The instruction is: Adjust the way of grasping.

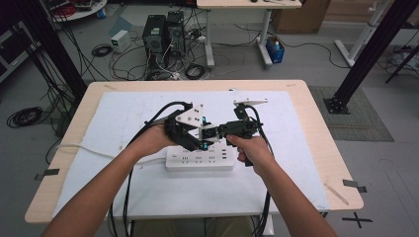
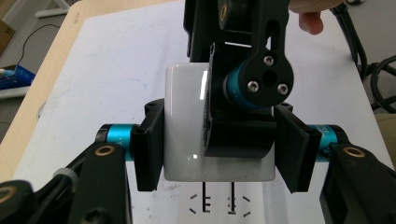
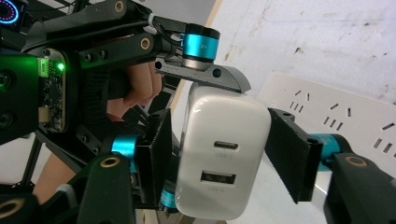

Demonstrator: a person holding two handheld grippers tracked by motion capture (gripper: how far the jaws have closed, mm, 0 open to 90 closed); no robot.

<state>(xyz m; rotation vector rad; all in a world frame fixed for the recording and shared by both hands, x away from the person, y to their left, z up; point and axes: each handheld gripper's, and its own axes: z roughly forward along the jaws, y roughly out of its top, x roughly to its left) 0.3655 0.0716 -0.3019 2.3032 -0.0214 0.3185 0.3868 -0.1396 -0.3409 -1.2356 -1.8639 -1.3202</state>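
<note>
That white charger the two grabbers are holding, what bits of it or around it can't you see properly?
- Charger, high view: mostly covered by the left gripper and right gripper, too small for detail.
- Charger's far side, left gripper view: the right gripper's jaw covers it.
- Power strip, right gripper view: cut off by the frame's edge.
- Port markings: too small to read.

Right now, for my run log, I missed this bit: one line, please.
left gripper: shut on charger | right gripper: around charger, grip unclear | charger: prongs down, over power strip
</note>
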